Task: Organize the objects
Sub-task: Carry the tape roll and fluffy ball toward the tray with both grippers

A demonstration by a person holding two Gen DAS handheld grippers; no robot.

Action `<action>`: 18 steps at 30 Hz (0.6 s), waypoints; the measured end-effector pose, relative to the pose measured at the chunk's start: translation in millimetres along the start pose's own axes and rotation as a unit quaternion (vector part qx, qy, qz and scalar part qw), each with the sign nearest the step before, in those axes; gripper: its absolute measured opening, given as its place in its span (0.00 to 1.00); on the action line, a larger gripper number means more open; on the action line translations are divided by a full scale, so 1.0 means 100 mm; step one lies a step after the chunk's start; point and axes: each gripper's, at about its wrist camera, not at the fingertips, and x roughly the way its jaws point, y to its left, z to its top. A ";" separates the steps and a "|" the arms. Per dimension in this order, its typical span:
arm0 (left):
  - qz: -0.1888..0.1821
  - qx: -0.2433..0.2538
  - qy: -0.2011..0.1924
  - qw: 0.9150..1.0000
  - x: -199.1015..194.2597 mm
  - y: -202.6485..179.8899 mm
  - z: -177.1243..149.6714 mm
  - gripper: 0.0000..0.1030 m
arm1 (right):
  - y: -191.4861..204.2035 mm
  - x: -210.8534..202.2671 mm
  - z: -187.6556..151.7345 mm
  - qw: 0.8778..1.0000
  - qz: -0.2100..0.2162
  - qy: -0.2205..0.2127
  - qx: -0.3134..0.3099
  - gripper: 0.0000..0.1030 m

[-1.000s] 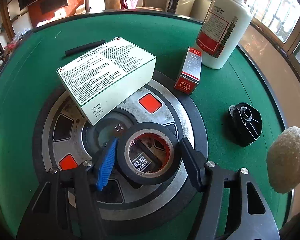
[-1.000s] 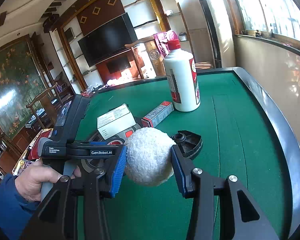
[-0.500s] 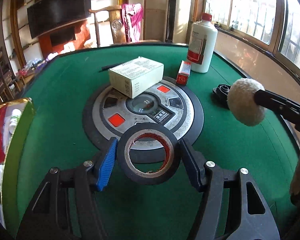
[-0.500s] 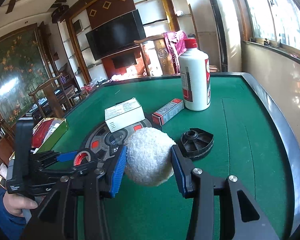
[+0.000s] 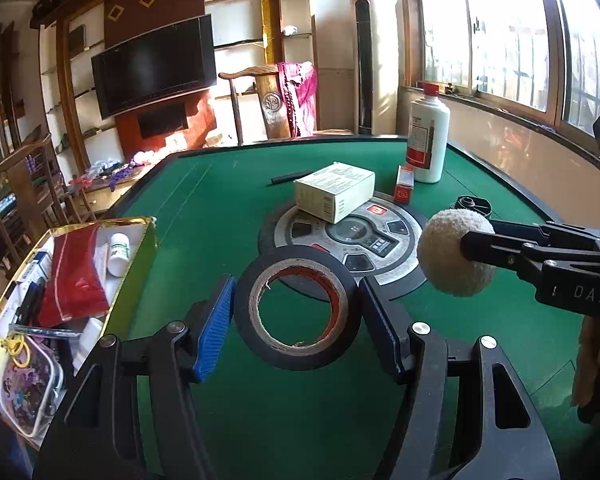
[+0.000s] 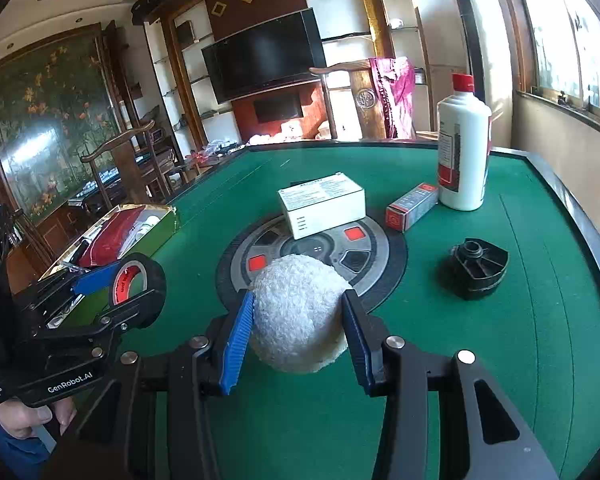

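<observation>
Left gripper (image 5: pixel 296 312), in its own view, is clamped on the roll of black tape (image 5: pixel 297 313), which is now lifted off the round control panel (image 5: pixel 352 236) where it sat 1 second ago and hangs above the green table (image 5: pixel 220 216). The camera has tilted up, so the open storage box (image 5: pixel 136 248) has come into sight at 9 o'clock, already holding small items. That suggests the tape is headed there.

From the right wrist view, the right gripper (image 6: pixel 298 326) is closed around the fluffy white ball (image 6: pixel 298 314), held above the table much as before. The left gripper has swung toward 9 o'clock, nearer the box. At 12 o'clock the white carton (image 6: pixel 322 204), the small red box (image 6: pixel 412 206) and the white bottle (image 6: pixel 464 156) remain unsorted, with the black plastic cap (image 6: pixel 480 266) at 2 o'clock.
</observation>
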 end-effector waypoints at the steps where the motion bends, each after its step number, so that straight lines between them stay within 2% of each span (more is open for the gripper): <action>1: 0.007 -0.002 -0.005 1.000 -0.04 0.05 -0.01 0.61 | 0.06 0.01 -0.01 1.000 0.006 0.000 -0.001 0.43; 9: 0.059 -0.012 -0.046 0.997 -0.38 0.38 -0.10 0.61 | 0.52 0.07 -0.06 0.999 0.028 0.001 -0.015 0.43; 13: 0.097 -0.011 -0.072 0.993 -0.55 0.50 -0.17 0.61 | 0.73 0.10 -0.06 0.999 0.035 -0.003 -0.025 0.43; 18: 0.127 -0.017 -0.093 0.987 -0.70 0.67 -0.23 0.61 | 0.93 0.14 -0.07 0.998 0.048 -0.003 -0.030 0.43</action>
